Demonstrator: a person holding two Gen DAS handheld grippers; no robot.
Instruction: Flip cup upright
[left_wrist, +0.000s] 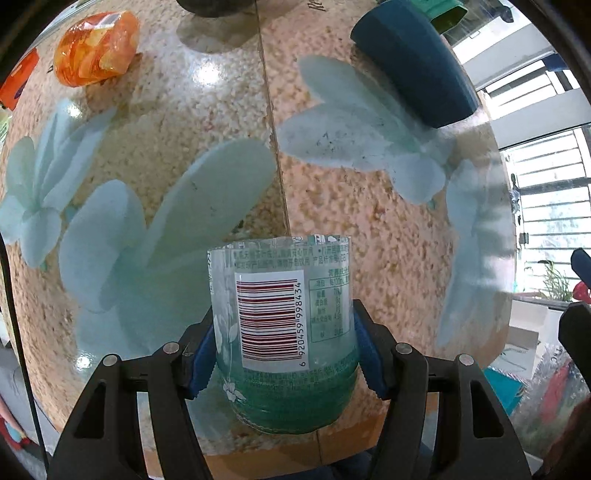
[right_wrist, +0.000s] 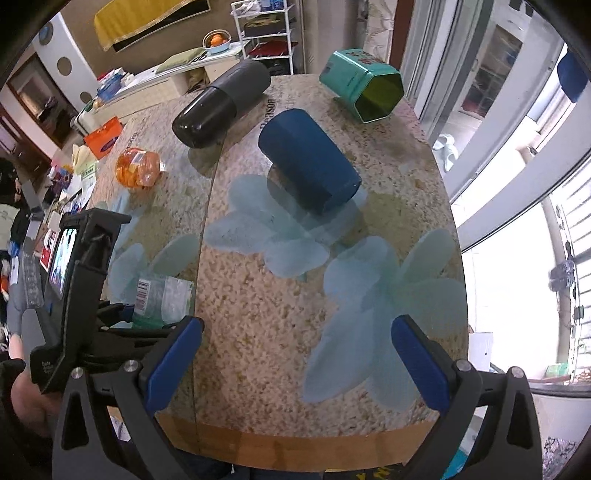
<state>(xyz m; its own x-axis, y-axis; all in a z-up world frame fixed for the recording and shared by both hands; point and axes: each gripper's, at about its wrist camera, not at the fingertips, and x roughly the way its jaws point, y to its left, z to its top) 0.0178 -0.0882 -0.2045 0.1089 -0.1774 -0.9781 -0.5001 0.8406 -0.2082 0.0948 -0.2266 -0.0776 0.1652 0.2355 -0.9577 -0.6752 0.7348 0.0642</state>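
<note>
1. The left gripper (left_wrist: 286, 354) has its blue pads (left_wrist: 201, 365) pressed against both sides of a clear cut-off bottle cup (left_wrist: 284, 332) with a barcode label, low in the centre of the left wrist view. The cut rim points away from the camera and the green-tinted base sits towards it. The thin plastic wall could buckle under the squeeze, and the cup might then pop out.

2. In the right wrist view the same cup (right_wrist: 162, 299) shows at lower left, near the front edge of the table (right_wrist: 258, 332). Whether it rests on the surface or is held just above it cannot be told. A slip during the turn could send it off that near edge.

3. The pads grip low, near the base. Rotating from there may let the light cup pivot in the grasp and land tilted instead of standing.

4. The right gripper (right_wrist: 295, 358) is spread wide with nothing between its pads, hovering over the table at the bottom of its view. It is near the left gripper, so a wide swing could knock the two together.

5. The dark blue cup (right_wrist: 308, 158), the black cylinder (right_wrist: 221, 107), the teal tin (right_wrist: 364, 86) and the orange packet (right_wrist: 138, 168) lie well apart in the upper half of the frame; collision seems unlikely.
</note>
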